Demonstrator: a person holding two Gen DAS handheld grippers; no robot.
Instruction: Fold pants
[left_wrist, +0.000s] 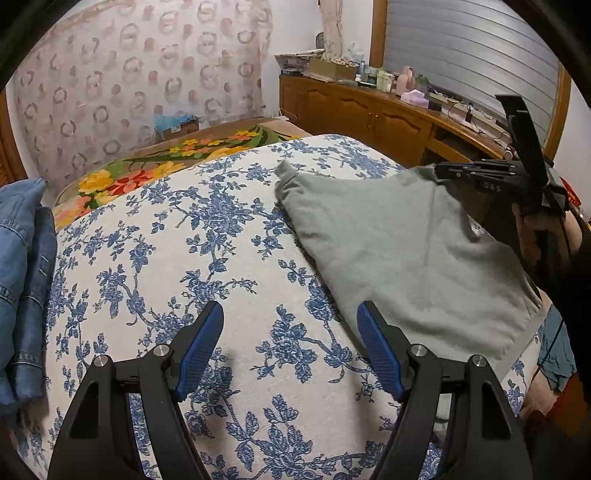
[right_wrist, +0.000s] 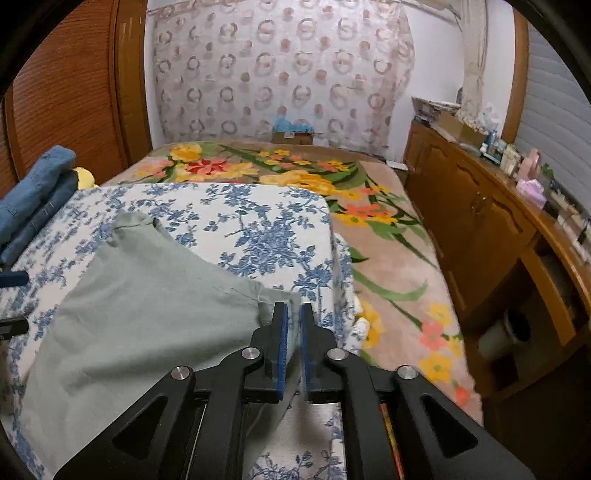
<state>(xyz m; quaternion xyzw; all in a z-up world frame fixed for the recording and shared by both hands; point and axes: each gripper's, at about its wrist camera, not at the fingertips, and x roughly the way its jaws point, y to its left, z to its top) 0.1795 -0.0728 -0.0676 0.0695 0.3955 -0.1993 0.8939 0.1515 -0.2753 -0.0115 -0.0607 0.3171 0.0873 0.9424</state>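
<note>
Grey-green pants (left_wrist: 406, 251) lie spread on a blue-and-white floral cloth (left_wrist: 221, 229) on the bed. My left gripper (left_wrist: 290, 325) is open and empty, low over the cloth, with its right finger at the pants' near left edge. My right gripper (right_wrist: 293, 321) is shut on a corner of the pants (right_wrist: 147, 295) near the cloth's right edge (right_wrist: 332, 236) and holds it slightly raised. The right gripper (left_wrist: 461, 175) also shows in the left wrist view, at the pants' far right corner.
Folded blue jeans (left_wrist: 22, 266) are stacked at the cloth's left side, also in the right wrist view (right_wrist: 33, 199). A flowered blanket (right_wrist: 388, 258) covers the bed beyond and right. A wooden sideboard (right_wrist: 480, 221) with bottles and boxes runs along the right wall.
</note>
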